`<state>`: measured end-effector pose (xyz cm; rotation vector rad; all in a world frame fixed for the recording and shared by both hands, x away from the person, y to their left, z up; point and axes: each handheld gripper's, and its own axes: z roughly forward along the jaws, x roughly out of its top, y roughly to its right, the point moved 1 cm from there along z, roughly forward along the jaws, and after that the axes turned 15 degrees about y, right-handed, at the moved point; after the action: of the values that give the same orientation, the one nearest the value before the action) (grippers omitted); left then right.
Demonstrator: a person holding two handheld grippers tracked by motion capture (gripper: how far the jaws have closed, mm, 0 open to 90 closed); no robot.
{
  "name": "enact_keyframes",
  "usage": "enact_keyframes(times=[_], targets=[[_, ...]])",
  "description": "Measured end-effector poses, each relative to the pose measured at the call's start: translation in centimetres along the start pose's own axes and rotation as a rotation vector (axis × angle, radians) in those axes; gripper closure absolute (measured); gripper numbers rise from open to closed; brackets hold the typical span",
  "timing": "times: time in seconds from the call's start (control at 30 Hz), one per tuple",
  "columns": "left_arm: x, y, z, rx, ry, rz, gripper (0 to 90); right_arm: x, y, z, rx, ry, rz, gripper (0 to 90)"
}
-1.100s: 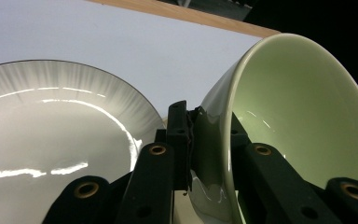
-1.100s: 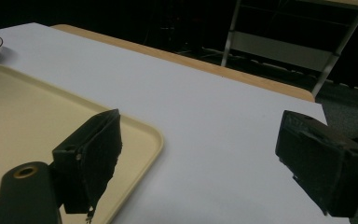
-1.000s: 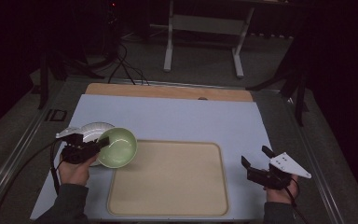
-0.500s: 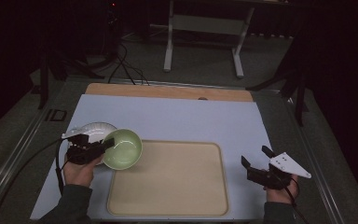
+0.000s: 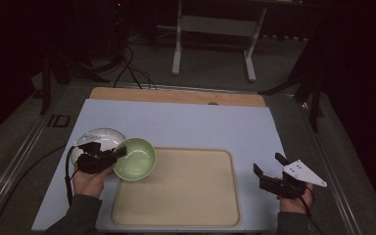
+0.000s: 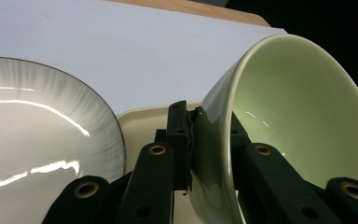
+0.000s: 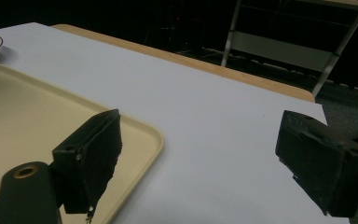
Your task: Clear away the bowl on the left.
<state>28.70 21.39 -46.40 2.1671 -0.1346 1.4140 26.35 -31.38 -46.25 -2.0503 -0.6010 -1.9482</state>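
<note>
On the worktop the tray lies nearest the person, in the middle. The plate sits just off its far left corner. The bowl hangs tilted over that corner, right of the plate.

Dim room, background nearly black; light falls from above onto the pale blue-white tabletop. Bright glare streaks on the glossy white ribbed plate, small highlights inside the pale green glazed bowl. Close-up black jaws soft, slightly grainy.

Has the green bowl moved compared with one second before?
Yes. The green bowl, clamped in the left gripper, went right, from beside the tray to over its left edge.
</note>
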Motion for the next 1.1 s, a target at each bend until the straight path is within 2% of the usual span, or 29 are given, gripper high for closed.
enact_keyframes(times=[0.5, 1.1], targets=[[-1.1, 1.8, 1.4, -0.042, -0.045, 0.023, 80.6, 0.0, 0.0, 0.0, 0.001, -0.001, -0.001, 14.0], [-2.1, 3.2, 2.9, -0.054, -0.074, 0.049, 80.5, 0.0, 0.0, 0.0, 0.002, -0.003, -0.003, 14.0]])
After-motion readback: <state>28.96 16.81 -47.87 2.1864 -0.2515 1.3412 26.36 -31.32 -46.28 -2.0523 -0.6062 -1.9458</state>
